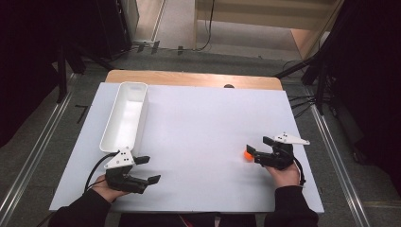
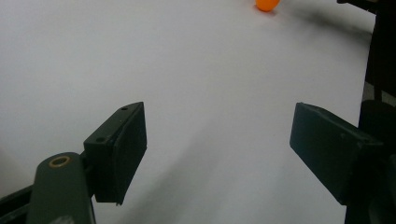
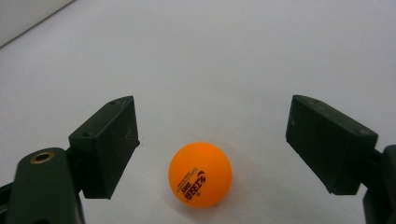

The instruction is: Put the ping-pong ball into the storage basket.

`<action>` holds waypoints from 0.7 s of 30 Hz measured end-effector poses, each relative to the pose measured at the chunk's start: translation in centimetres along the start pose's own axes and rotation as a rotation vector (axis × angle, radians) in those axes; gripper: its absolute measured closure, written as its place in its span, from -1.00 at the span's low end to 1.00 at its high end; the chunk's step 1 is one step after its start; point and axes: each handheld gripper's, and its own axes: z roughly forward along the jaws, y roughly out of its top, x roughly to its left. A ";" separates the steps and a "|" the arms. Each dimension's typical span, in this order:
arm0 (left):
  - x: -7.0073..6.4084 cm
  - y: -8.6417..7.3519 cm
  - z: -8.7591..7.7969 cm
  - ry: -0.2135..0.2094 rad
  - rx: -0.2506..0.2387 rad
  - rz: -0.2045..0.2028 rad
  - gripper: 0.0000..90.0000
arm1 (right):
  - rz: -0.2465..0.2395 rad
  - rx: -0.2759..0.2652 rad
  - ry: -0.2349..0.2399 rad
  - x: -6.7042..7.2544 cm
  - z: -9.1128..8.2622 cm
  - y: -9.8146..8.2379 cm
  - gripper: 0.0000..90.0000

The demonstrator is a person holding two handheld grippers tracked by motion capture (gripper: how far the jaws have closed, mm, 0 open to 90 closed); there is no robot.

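The right hand-held gripper (image 1: 257, 147) is lining up on the orange ball (image 1: 248, 154), so the step in hand looks like the approach just ahead of a grasp. Its jaws are standing wide apart and released, holding nothing. In the right gripper view the ball (image 3: 200, 174) is sitting on the white surface (image 1: 203, 127) between the two jaws, touching neither, a little nearer the left one and toward the near end of the gap. From the high view the ball is lying on the right part of the surface, toward the near edge, just at the jaw tips.

The next move, as I judge it, is calling for the jaws to ease a little farther around the ball and then close evenly on both sides; a round, light ball is likely to roll off if one jaw reaches it first.

The left hand-held gripper (image 1: 147, 169) is resting at the near left of the surface, also released and empty, just near of the long white bin (image 1: 124, 118), which is lying along the left side, well apart from the ball. In the left gripper view the ball (image 2: 267, 4) is showing far off at the top edge.
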 end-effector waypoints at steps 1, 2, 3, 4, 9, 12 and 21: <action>0.0 0.0 0.0 -0.001 0.000 0.000 -0.57 | -0.003 0.000 0.001 0.0 0.0 0.0 -0.65; 0.0 0.0 0.0 -0.002 -0.001 0.001 -0.57 | -0.004 0.001 0.004 0.0 0.1 -0.1 -0.65; 0.0 0.0 0.0 -0.001 0.001 0.002 -0.57 | -0.002 0.006 0.003 0.0 0.1 -0.1 -0.65; 0.0 0.0 0.0 -0.002 0.001 0.002 -0.57 | -0.004 0.010 0.000 0.0 0.1 -0.2 -0.65; 0.0 0.0 0.0 -0.001 0.002 0.002 -0.57 | -0.001 0.016 -0.002 -0.1 0.3 -0.3 -0.65; 0.0 0.0 0.0 -0.002 0.002 0.002 -0.57 | 0.000 0.031 0.001 -0.1 0.4 -0.5 -0.65; 0.0 0.0 0.0 -0.004 -0.002 -0.004 -0.57 | -0.016 0.081 0.016 0.2 0.9 -0.7 -0.65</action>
